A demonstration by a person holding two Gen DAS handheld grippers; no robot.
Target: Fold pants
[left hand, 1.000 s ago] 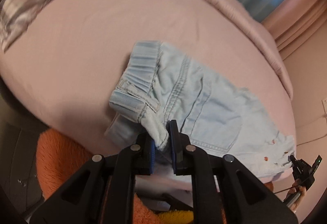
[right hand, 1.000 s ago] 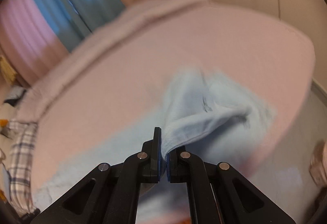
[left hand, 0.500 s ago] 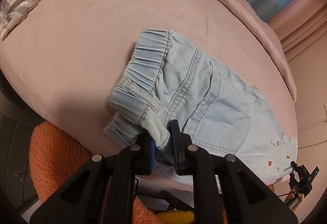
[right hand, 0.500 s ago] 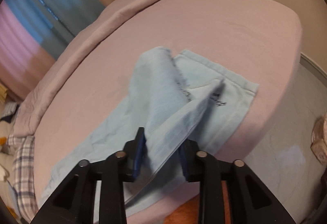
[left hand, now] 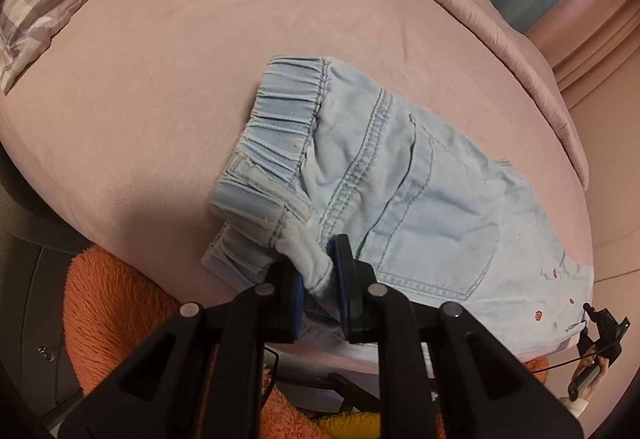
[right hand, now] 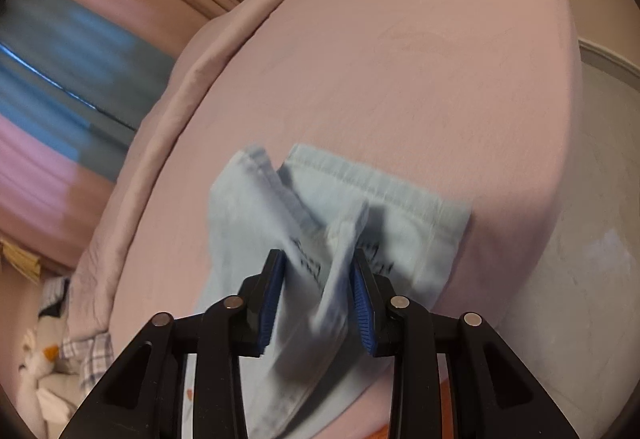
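Pants (left hand: pixel 400 191) lie on the bed (left hand: pixel 200 51), folded lengthwise. Left claw (left hand: pixel 320 271) pinches the waistband; right claw (right hand: pixel 316 299) gapes, hem slack between. Crosswise folds remain.

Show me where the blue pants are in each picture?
Left wrist view: the pants lie across the middle and right, waistband pinched in the left tongs.
Right wrist view: the pants are low in the middle, a leg end lying loose between the right tongs, which stand apart.
Shared landmark: the pink bed under them.
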